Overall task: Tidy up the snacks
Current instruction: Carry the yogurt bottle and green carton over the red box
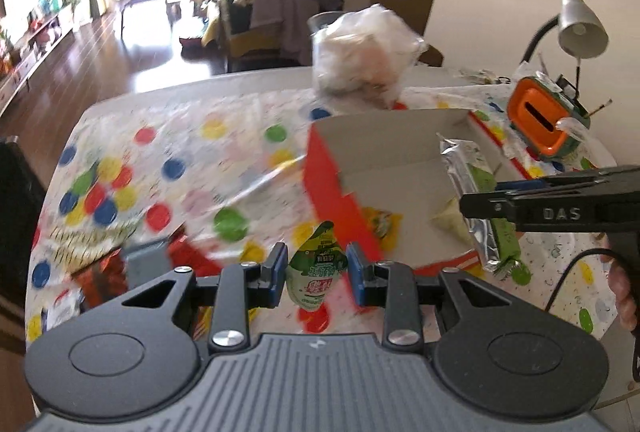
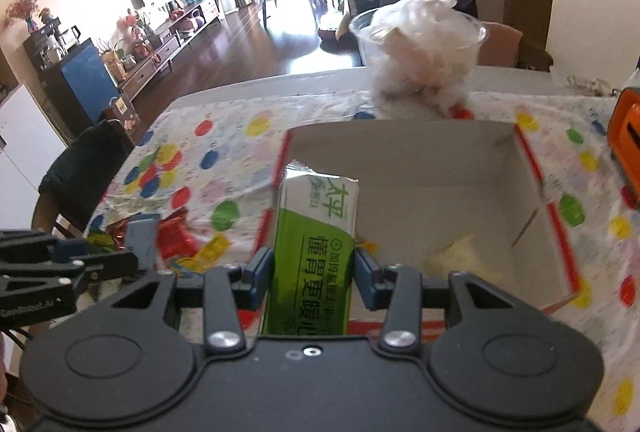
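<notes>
My left gripper point(image 1: 318, 274) is shut on a small green and white snack pouch point(image 1: 318, 268), held above the dotted tablecloth just left of the open red cardboard box point(image 1: 336, 175). My right gripper point(image 2: 314, 282) is shut on a long green and silver cracker pack point(image 2: 314, 252), which reaches over the box's near left wall point(image 2: 280, 167). In the left wrist view the right gripper point(image 1: 480, 203) comes in from the right, holding that pack point(image 1: 486, 216) over the box. A pale yellow packet point(image 2: 460, 260) lies on the box floor.
A clear tub stuffed with white plastic bags point(image 2: 420, 51) stands behind the box. An orange and green container point(image 1: 540, 119) and a desk lamp point(image 1: 580, 27) are at the right. Several loose red, yellow and grey snack packets point(image 2: 172, 236) lie on the cloth left of the box.
</notes>
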